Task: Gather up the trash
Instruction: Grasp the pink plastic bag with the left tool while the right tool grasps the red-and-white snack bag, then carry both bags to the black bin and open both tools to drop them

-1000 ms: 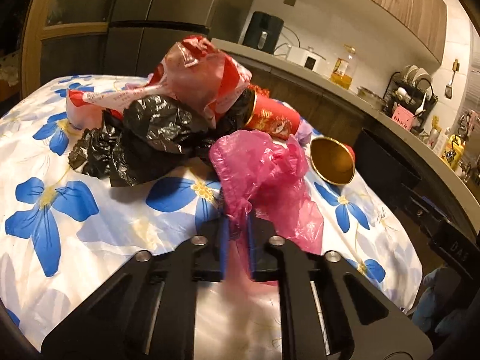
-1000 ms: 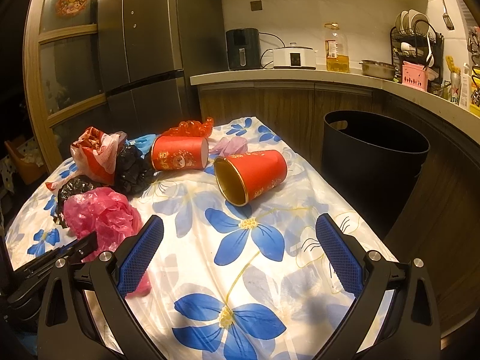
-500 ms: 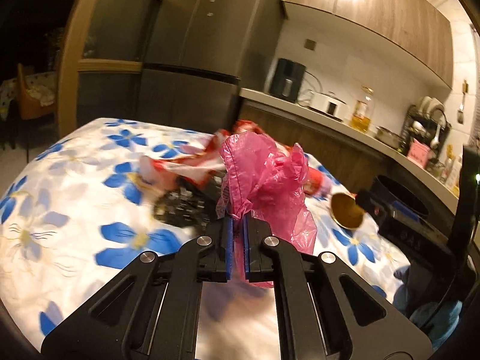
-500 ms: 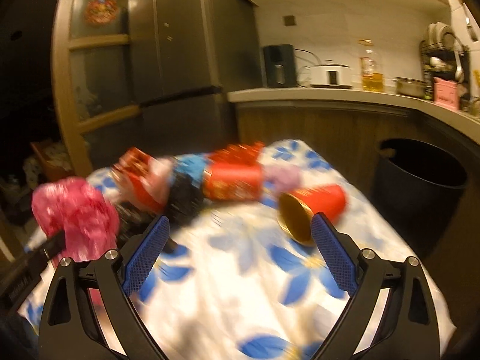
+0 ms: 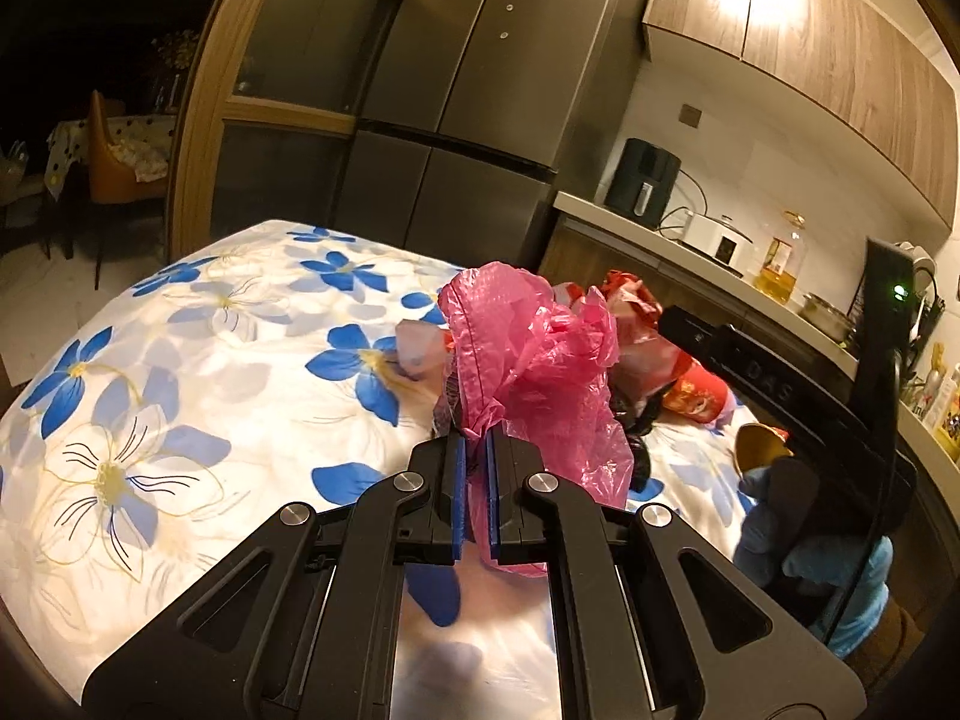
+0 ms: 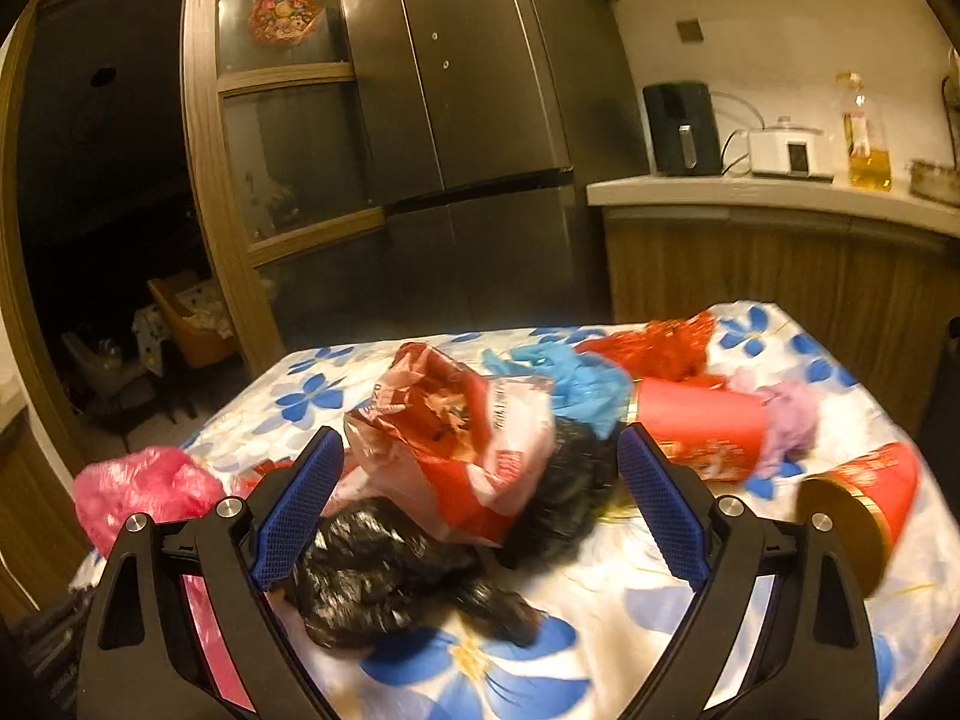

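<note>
The left gripper (image 5: 474, 456) is clamped on a crumpled pink plastic bag (image 5: 528, 360); its blue pads pinch the bag's gathered neck, and the rest of the bag billows up above and to the right of the fingertips, raised off the table with its flowered cloth (image 5: 198, 372). In the right wrist view the same pink bag shows at the far left edge, left of the right gripper's left finger.

The right gripper (image 6: 480, 501) has its jaws wide apart and slowly closing, with nothing pressed by either pad. Seen between its fingers lies the pile of trash on the cloth. Nearest is a black plastic bag (image 6: 384, 570), just by the left pad and stretching toward the middle. Behind it, roughly centred between the fingers, sits a red and white wrapper bag (image 6: 462, 438), standing crumpled above the black one. Farther back lies a scrap of light blue plastic (image 6: 570, 378) and beyond it some red netting (image 6: 666, 348).

To the right of the right finger a red paper cup (image 6: 702, 426) lies on its side, with a pale purple bag (image 6: 786, 420) just beside it. At the far right a second red cup (image 6: 864, 498) lies tipped over, its gold inside facing the camera, apart from the pile.
</note>
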{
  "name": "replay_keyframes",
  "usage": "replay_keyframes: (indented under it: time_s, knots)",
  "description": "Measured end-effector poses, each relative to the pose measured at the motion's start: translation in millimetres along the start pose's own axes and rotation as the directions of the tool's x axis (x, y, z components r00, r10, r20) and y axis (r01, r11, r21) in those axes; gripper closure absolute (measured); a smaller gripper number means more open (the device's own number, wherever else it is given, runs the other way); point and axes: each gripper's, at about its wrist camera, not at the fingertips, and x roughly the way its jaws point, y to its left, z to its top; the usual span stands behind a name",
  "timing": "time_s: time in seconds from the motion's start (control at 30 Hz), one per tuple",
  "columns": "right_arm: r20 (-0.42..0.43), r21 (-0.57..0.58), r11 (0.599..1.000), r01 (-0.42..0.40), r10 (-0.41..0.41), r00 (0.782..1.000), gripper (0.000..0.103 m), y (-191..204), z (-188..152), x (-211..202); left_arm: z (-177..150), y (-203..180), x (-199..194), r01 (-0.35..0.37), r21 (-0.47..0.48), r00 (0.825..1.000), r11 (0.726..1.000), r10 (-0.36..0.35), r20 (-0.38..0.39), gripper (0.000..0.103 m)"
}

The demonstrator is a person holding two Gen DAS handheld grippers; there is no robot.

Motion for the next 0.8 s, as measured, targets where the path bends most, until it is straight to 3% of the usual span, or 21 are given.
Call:
replay_keyframes:
  time_s: [0.23,0.6,0.63,0.8]
  knots:
    - [-0.021,-0.002,1.0,-0.004,0.004,1.0,0.013,9,2,20,1,6,8,0.004,-0.005,1.0,1.0,-0.004,-0.019,0.098]
    - [-0.044,-0.028,1.0,-0.004,0.002,0.999,0.055,10,-8,22,-1,0,9,0.024,0.005,0.999,1.0,-0.023,-0.034,0.098]
    - [-0.044,-0.027,1.0,-0.004,0.003,0.999,0.068,9,-8,20,0,-1,9,0.025,0.007,0.999,1.0,-0.025,-0.034,0.098]
    - [-0.048,-0.034,0.999,-0.018,0.016,0.999,0.077,4,-8,15,0,-7,7,0.025,0.014,0.999,1.0,-0.025,-0.033,0.098]
